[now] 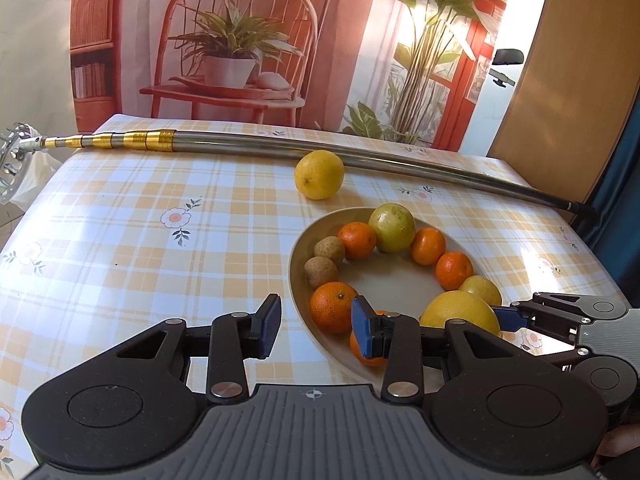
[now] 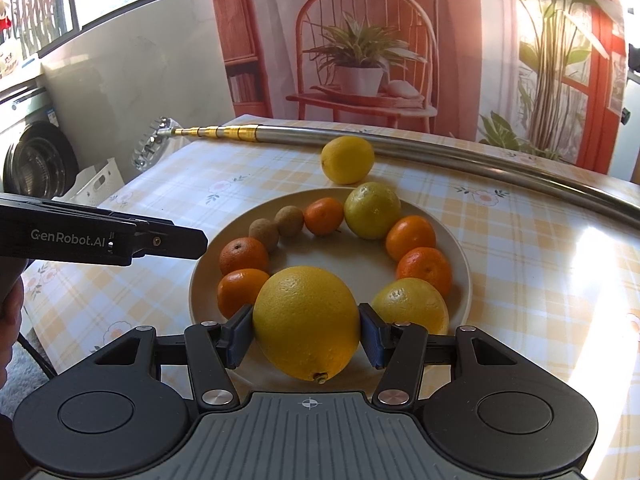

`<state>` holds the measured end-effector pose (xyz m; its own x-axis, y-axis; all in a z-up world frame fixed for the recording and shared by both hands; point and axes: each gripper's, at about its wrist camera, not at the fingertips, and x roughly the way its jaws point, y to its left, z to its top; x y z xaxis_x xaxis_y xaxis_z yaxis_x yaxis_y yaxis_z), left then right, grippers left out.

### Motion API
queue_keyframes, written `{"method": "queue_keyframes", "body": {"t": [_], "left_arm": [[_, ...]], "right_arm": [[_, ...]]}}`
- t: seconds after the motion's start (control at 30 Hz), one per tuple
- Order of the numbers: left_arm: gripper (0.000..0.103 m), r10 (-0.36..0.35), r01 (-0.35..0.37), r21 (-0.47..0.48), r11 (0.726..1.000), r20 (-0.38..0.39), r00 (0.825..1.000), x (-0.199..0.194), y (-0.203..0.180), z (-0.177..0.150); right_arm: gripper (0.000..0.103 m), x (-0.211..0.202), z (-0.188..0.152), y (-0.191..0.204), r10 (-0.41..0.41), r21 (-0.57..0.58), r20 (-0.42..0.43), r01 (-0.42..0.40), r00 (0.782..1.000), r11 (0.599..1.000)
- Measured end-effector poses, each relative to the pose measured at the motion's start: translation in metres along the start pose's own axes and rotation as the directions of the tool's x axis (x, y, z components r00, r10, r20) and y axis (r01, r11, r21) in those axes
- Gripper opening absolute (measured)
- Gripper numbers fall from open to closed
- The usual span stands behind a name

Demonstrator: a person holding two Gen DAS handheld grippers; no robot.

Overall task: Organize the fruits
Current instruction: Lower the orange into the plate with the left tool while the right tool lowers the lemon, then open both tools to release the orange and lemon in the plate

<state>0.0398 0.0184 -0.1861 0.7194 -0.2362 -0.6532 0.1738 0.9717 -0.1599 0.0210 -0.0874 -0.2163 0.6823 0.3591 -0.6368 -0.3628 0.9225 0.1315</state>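
Observation:
A cream plate (image 2: 200, 280) holds a ring of fruit: several mandarins (image 2: 410, 236), two brown kiwis (image 2: 289, 221), a green-yellow citrus (image 2: 372, 210) and a yellow one (image 2: 412, 306). My right gripper (image 2: 306, 336) is shut on a large yellow-orange citrus (image 2: 306, 312), held over the plate's near rim. In the left wrist view that citrus (image 1: 460, 314) shows with one blue pad (image 1: 509, 317) against it. My left gripper (image 1: 316, 324) stands open at the plate's (image 1: 296, 264) near-left rim, with nothing held. One lemon (image 1: 319, 174) lies on the table beyond the plate.
A long metal telescopic pole (image 1: 240, 142) with gold rings lies across the far side of the checked tablecloth (image 1: 140, 240), just behind the lemon. A printed backdrop (image 1: 240, 40) hangs at the table's far edge. A white crate (image 2: 100, 182) and a washing machine (image 2: 36, 160) stand off left.

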Motion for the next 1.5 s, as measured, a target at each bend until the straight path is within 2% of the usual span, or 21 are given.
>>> {"method": "queue_keyframes", "body": {"t": [0.43,0.77,0.87,0.93,1.07,1.5], "left_arm": [[0.04,-0.005,0.005,-0.001,1.0,-0.004,1.0,0.001,-0.001,-0.001],[0.041,0.0,0.0,-0.002,1.0,-0.008,1.0,0.002,-0.001,-0.001],[0.041,0.001,-0.001,-0.001,1.0,-0.006,1.0,0.002,-0.001,-0.001],[0.041,0.001,-0.001,0.002,1.0,-0.005,1.0,0.002,-0.001,-0.001],[0.041,0.006,-0.006,0.003,1.0,-0.004,1.0,0.001,-0.002,-0.001],[0.041,0.017,-0.017,-0.006,1.0,-0.027,1.0,0.007,0.0,-0.001]], "right_arm": [[0.051,0.005,-0.003,0.0,0.002,0.003,-0.039,-0.001,0.999,1.0],[0.052,-0.001,0.0,0.003,-0.007,-0.018,0.003,0.007,1.0,1.0],[0.053,-0.008,0.002,0.005,-0.025,-0.035,0.049,0.027,0.998,0.999],[0.061,-0.014,0.003,0.006,-0.047,-0.049,0.088,0.052,0.995,0.997],[0.062,-0.022,0.007,0.003,-0.082,-0.042,0.136,0.089,0.987,0.995],[0.064,-0.022,0.007,-0.015,-0.141,0.04,0.157,0.137,0.977,0.99]]}}
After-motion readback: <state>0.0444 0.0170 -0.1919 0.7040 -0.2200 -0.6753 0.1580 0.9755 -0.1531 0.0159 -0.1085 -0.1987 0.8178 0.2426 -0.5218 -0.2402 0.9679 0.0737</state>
